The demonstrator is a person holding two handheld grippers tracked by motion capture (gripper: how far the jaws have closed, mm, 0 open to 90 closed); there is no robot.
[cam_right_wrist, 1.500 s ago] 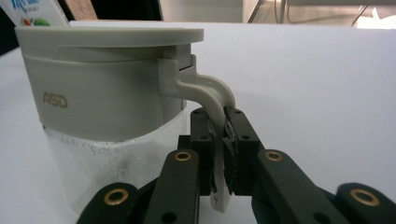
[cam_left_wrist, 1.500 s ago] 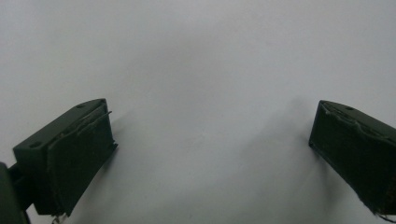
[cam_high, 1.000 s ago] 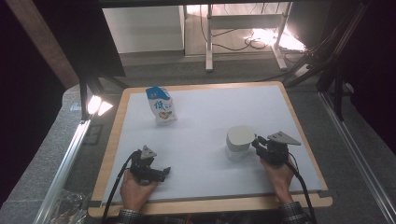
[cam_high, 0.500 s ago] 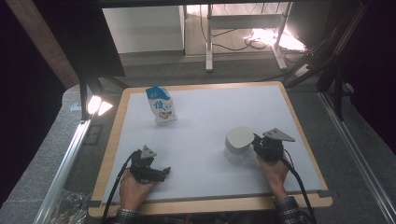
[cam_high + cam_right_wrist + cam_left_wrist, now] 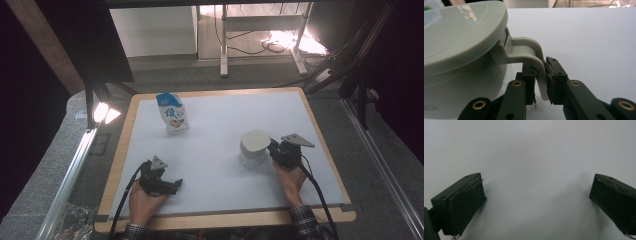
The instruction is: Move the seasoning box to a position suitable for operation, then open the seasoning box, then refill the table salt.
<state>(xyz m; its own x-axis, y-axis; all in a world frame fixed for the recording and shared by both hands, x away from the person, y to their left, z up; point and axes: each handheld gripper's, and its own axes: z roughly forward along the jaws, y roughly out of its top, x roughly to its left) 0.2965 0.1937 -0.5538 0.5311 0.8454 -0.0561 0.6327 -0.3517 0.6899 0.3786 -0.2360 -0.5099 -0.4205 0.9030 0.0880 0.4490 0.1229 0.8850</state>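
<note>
The lidded grey jug (image 5: 253, 148) stands upright on the white bench (image 5: 215, 125), right of the bench's middle and toward the person's side. Its handle (image 5: 534, 53) juts from the side that faces the right tool (image 5: 540, 80): it leaves the body just under the lid's rim, arches outward and drops straight down, so its long axis at the grip point runs vertically.

That hanging strip sits between the right tool's two black pads. The jaws have just been closing, and the right gripper view shows both pads pressed against the strip's faces, one on the jug side and one on the outer side. The tool reaches in roughly level from the jug's right, low down, with its body and hand (image 5: 289, 177) on the near-right side of the jug.

By my judgement, any lift has to go straight up along the handle's axis, since the jug's weight hangs to one side of the grip, away from the tool, and would tip it that way.

Far from the jug, across the bench toward its back left, stands a blue-and-white milk pouch (image 5: 171, 113). The left tool (image 5: 172, 186) rests well to the jug's left, near the bench's front edge; its jaws stand wide apart with nothing but bare bench between them. The right hand is plainly the one at the jug.
</note>
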